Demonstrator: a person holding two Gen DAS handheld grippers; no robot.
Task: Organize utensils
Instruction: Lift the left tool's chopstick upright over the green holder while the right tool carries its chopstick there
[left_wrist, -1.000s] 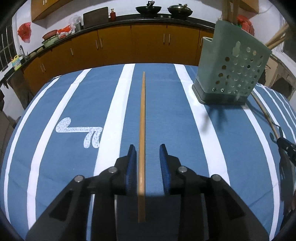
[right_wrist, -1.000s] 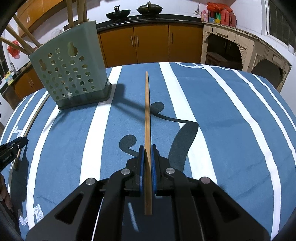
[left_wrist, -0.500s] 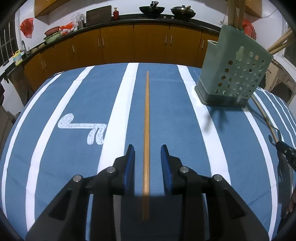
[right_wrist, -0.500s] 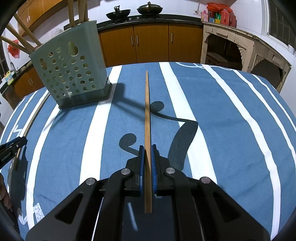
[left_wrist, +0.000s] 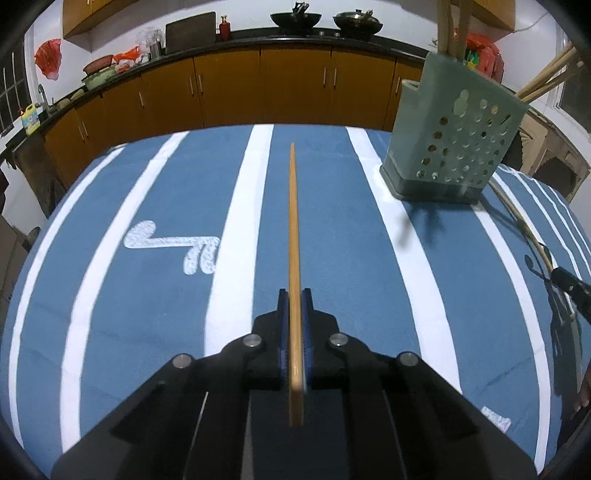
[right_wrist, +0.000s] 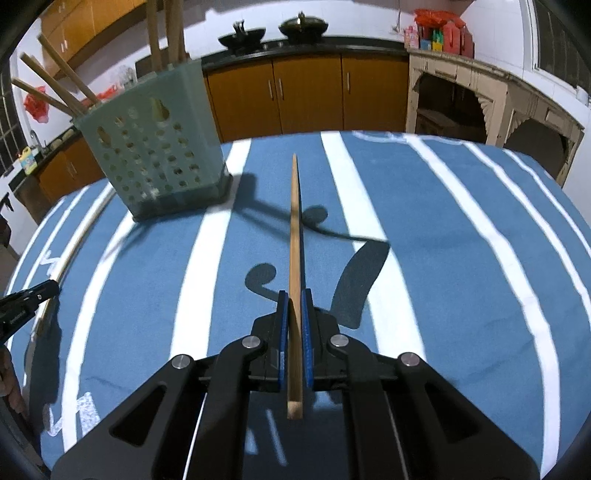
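My left gripper (left_wrist: 294, 295) is shut on a wooden chopstick (left_wrist: 293, 229) that points forward over the blue striped tablecloth (left_wrist: 147, 295). My right gripper (right_wrist: 294, 297) is shut on a second wooden chopstick (right_wrist: 294, 229), held above the cloth with its shadow below. A green perforated utensil holder (left_wrist: 450, 147) with several chopsticks in it stands at the far right in the left wrist view and at the far left in the right wrist view (right_wrist: 155, 155). Each gripper shows at the edge of the other's view.
The chopstick in the other gripper appears as a curved stick near the holder in each view (left_wrist: 524, 229) (right_wrist: 77, 236). Orange kitchen cabinets (left_wrist: 258, 88) and a counter with woks stand behind the table. A beige carved cabinet (right_wrist: 480, 107) stands at the right.
My left gripper has closed on the chopstick that lay between its open fingers. My right gripper has lifted and tilted slightly with its chopstick still held.
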